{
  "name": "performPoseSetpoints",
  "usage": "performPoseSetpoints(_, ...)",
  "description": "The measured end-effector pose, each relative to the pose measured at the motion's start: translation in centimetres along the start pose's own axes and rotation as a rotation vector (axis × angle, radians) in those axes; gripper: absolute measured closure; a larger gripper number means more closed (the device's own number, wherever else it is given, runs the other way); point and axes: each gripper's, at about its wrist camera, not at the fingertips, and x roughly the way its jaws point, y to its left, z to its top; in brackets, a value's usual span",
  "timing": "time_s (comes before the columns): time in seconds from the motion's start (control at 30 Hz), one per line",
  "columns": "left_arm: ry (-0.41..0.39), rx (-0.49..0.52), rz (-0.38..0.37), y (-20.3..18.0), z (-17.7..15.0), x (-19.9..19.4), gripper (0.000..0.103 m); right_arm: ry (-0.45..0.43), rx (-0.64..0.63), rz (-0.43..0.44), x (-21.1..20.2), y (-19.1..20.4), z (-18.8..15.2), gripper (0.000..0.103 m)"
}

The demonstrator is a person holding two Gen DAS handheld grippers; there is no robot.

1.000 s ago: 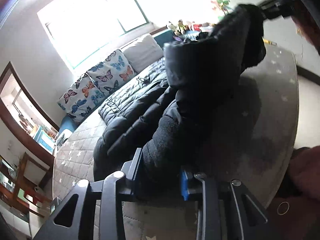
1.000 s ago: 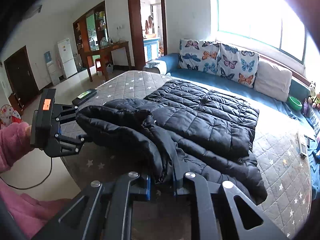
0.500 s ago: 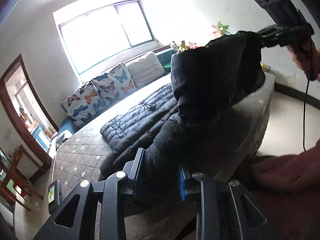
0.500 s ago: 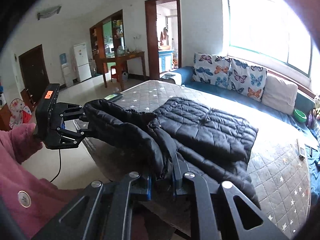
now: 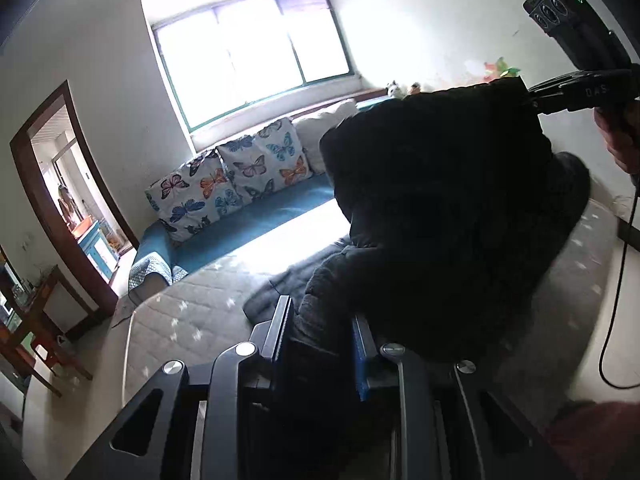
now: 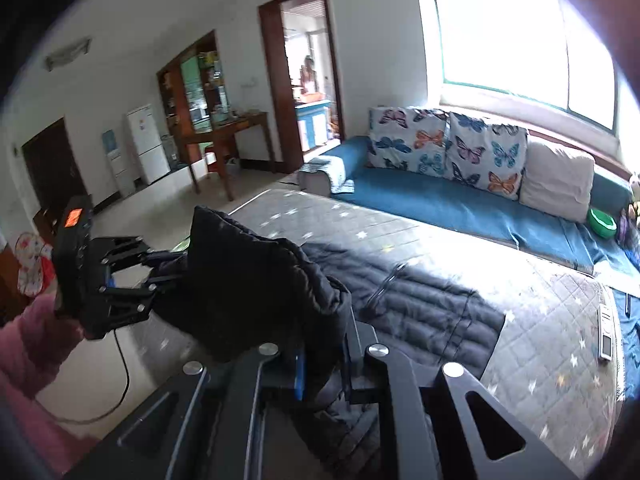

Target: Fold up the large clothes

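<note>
- Black puffer jacket [image 6: 420,304]: one edge lifted off the bed [image 6: 560,344], the rest lying on it.
- Left hand-held gripper [image 5: 320,328] and right hand-held gripper [image 6: 324,356]: each clamped on that edge.
- Soft, bulky, likely slippery shell; grip seams or hem.

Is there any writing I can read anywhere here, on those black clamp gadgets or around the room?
"DAS": pale letters on the arm of the right gripper, seen from the left wrist; anything after them is cut off.
Orange label on the left gripper: too blurred to read.
Flat device on the bed: too small to read.
Nothing else legible.
</note>
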Motion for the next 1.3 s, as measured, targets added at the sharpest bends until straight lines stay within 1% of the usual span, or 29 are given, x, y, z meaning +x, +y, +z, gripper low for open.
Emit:
performPoseSetpoints(0.07,0.029,-0.007,0.001,1.2,2.8,2.8,0.075,0.011,0.033,-0.011,2.3,-2.0,1.9,0.089)
performPoseSetpoints(0.2,0.108,-0.039,0.000,4.0,7.9,10.5,0.076,0.035,0.091,-0.048,7.0,-5.7,4.3,0.089)
performPoseSetpoints(0.3,0.157,-0.054,0.001,5.2,10.5,15.4,0.076,0.051,0.142,-0.074,10.2,-8.3,5.3,0.089)
performPoseSetpoints(0.37,0.191,-0.046,0.004,5.5,11.6,18.9,0.076,0.067,0.181,-0.082,12.1,-9.8,5.6,0.089)
performPoseSetpoints(0.43,0.233,-0.052,-0.006,5.5,12.2,22.2,0.076,0.091,0.215,-0.098,14.2,-11.3,5.5,0.089)
performPoseSetpoints(0.5,0.268,-0.057,-0.012,5.2,12.4,24.6,0.076,0.132,0.255,-0.116,16.7,-13.0,5.1,0.089)
performPoseSetpoints(0.53,0.294,-0.055,-0.013,5.3,12.1,26.7,0.076,0.146,0.278,-0.113,17.5,-13.7,4.8,0.089)
performPoseSetpoints(0.63,0.352,-0.061,-0.026,5.3,10.9,30.9,0.076,0.199,0.328,-0.130,20.2,-15.3,3.7,0.089)
performPoseSetpoints(0.7,0.384,-0.069,-0.035,5.1,10.1,32.9,0.076,0.242,0.356,-0.132,21.7,-16.0,3.1,0.088)
performPoseSetpoints(0.73,0.394,-0.069,-0.037,5.4,9.3,34.3,0.076,0.258,0.377,-0.138,22.2,-16.3,2.7,0.086)
performPoseSetpoints(0.8,0.414,-0.069,-0.043,5.5,8.8,35.9,0.076,0.299,0.435,-0.136,23.2,-17.1,2.0,0.086)
performPoseSetpoints(0.83,0.416,-0.070,-0.043,5.5,8.0,35.8,0.075,0.306,0.457,-0.136,23.3,-17.4,2.0,0.086)
performPoseSetpoints(0.93,0.416,-0.089,-0.046,5.8,8.0,35.4,0.071,0.293,0.471,-0.115,22.0,-17.3,2.6,0.084)
performPoseSetpoints(1.03,0.410,-0.102,-0.039,6.4,7.8,34.4,0.068,0.264,0.407,-0.158,19.4,-16.0,3.9,0.082)
performPoseSetpoints(1.1,0.407,-0.112,-0.021,6.6,7.9,33.4,0.065,0.238,0.374,-0.184,17.7,-15.4,4.4,0.081)
performPoseSetpoints(1.13,0.404,-0.117,-0.017,6.7,8.0,32.6,0.064,0.229,0.362,-0.191,17.2,-15.2,4.7,0.081)
performPoseSetpoints(1.2,0.391,-0.124,-0.014,6.9,8.2,31.1,0.064,0.216,0.339,-0.195,15.5,-14.5,4.9,0.081)
performPoseSetpoints(1.27,0.374,-0.128,0.007,7.2,8.4,29.2,0.063,0.220,0.320,-0.180,14.5,-13.4,4.8,0.081)
performPoseSetpoints(1.3,0.369,-0.137,0.015,7.5,8.5,28.3,0.059,0.227,0.302,-0.184,14.1,-12.8,4.4,0.081)
